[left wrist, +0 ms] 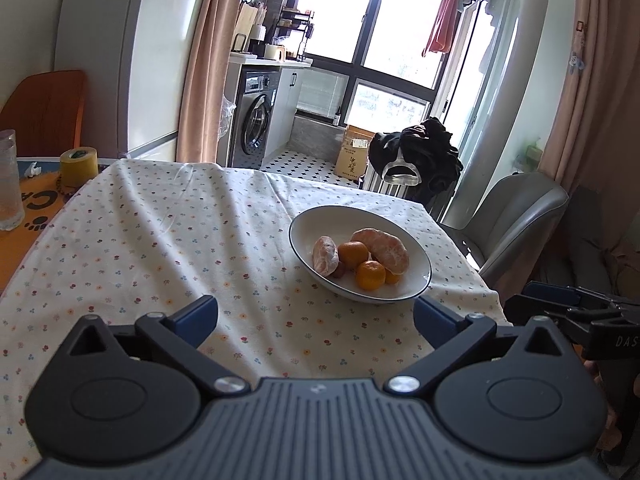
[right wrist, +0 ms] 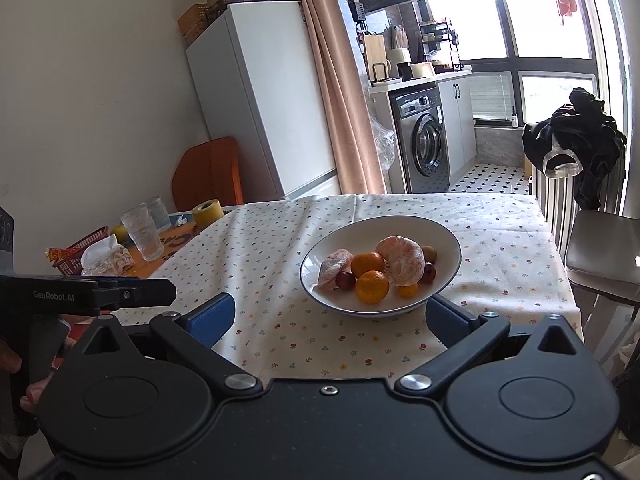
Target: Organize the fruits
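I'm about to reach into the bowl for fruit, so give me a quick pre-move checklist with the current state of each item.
1. Left gripper jaws open and empty: ok.
2. Right gripper jaws open and empty: ok.
3. White bowl upright on the floral tablecloth, nothing between it and the right gripper: ok.
4. Fruit all inside the bowl: large peeled citrus, smaller peeled piece, whole orange at the front: ok.
5. Destination for the fruit: none visible on the cloth: cannot tell.
6. Drinking glasses stand off to the left, away from the bowl: ok.
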`<state>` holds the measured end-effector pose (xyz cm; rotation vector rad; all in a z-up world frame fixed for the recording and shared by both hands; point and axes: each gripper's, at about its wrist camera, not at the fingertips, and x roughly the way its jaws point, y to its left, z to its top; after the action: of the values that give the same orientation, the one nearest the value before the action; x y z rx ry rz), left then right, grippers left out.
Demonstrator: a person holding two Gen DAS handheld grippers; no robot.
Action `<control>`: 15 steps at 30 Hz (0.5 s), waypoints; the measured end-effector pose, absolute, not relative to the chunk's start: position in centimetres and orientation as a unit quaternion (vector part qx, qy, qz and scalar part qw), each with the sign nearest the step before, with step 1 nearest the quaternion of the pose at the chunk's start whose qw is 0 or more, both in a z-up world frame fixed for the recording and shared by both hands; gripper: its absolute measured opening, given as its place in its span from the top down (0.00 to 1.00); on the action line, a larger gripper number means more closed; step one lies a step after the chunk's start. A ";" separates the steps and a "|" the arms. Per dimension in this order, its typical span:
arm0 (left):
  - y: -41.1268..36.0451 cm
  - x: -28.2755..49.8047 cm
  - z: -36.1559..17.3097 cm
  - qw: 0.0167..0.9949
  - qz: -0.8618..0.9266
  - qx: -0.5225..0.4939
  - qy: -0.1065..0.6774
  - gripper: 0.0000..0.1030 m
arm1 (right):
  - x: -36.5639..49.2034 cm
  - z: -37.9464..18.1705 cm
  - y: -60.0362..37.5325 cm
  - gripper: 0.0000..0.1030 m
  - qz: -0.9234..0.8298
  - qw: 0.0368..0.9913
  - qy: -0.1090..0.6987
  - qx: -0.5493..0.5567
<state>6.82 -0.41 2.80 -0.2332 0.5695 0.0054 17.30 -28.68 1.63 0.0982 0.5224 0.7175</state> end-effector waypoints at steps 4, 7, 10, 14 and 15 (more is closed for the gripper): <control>-0.1 5.3 3.8 0.956 0.011 -0.103 0.274 0.00 | 16.6 1.9 -28.9 0.00 0.347 0.902 0.254 0.048; 0.2 4.1 4.3 0.958 0.015 -0.107 0.266 0.00 | 15.7 2.1 -29.0 0.00 0.350 0.901 0.251 0.049; 0.2 2.9 4.4 0.959 0.017 -0.105 0.263 0.00 | 14.9 2.5 -29.0 0.00 0.355 0.900 0.250 0.045; 0.4 1.9 4.4 0.957 0.017 -0.107 0.268 0.00 | 13.6 3.0 -28.7 0.00 0.365 0.897 0.247 0.035; 0.4 1.6 4.4 0.958 0.020 -0.105 0.266 0.00 | 13.2 3.1 -28.7 0.00 0.368 0.896 0.247 0.033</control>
<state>1.63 0.43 4.43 -0.2132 0.5389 0.0399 13.24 -28.67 3.12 0.0686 0.5111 0.7630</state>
